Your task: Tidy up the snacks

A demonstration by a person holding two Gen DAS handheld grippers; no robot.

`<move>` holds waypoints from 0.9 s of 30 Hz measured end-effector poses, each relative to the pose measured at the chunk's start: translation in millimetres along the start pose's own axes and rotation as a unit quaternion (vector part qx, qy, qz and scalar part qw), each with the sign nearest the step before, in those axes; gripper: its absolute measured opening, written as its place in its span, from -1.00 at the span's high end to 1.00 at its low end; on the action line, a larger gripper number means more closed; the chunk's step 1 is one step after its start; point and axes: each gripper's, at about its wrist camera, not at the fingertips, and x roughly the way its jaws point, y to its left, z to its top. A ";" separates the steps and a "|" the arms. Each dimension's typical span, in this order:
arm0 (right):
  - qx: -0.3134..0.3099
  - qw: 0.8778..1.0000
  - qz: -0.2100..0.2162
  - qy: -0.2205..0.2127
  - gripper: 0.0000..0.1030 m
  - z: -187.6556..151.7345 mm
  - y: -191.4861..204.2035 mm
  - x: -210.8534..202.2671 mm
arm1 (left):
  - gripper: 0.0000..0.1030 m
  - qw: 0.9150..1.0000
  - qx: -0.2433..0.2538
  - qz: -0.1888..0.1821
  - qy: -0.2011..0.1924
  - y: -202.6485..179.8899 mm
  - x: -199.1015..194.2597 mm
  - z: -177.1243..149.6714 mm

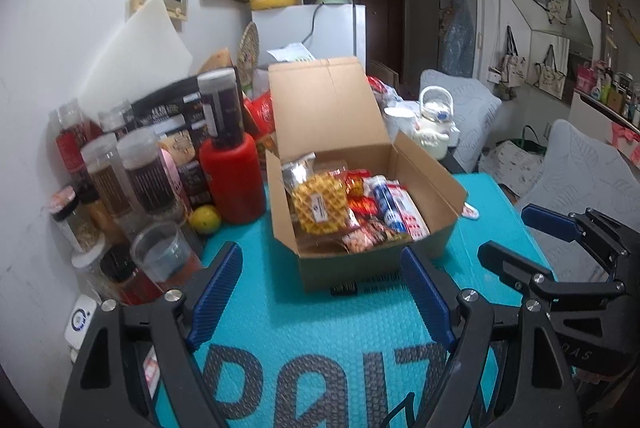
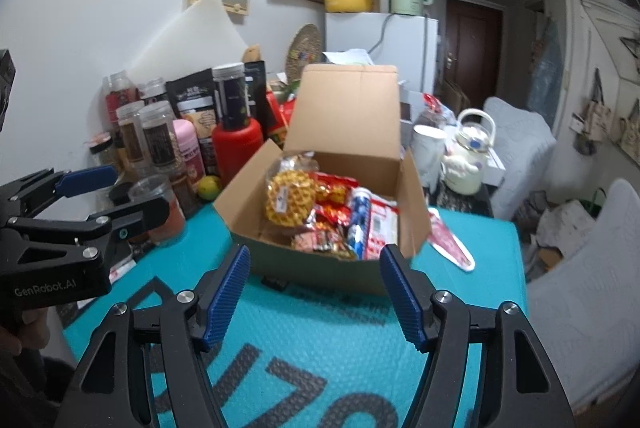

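An open cardboard box (image 1: 416, 164) (image 2: 256, 184) stands on the teal mat with its lid tipped back. Inside lie a yellow waffle pack (image 1: 319, 205) (image 2: 289, 201), red snack packets (image 1: 362, 206) (image 2: 335, 193) and a blue-and-white tube (image 1: 386, 204) (image 2: 359, 218). A red-and-white wrapper (image 2: 450, 244) lies on the mat to the right of the box. My left gripper (image 1: 322, 286) is open just short of the box's front wall, nothing between its fingers. My right gripper (image 2: 314, 286) is open too, close before the same wall, and empty. Each gripper shows at the edge of the other's view.
Jars and bottles (image 1: 120, 172), a red flask (image 1: 234, 180), a lemon (image 1: 205, 219) and a clear cup (image 1: 164, 256) crowd the mat's left side by the wall. A white teapot (image 2: 468, 158) and mug (image 2: 428, 148) stand behind the box. Grey chairs (image 2: 580, 268) are at right.
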 end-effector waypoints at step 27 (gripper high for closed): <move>0.040 0.999 -0.026 0.015 -0.32 -34.2 6.2 -9.1 | -0.59 1.000 0.003 -0.026 0.008 4.3 0.5 -26.5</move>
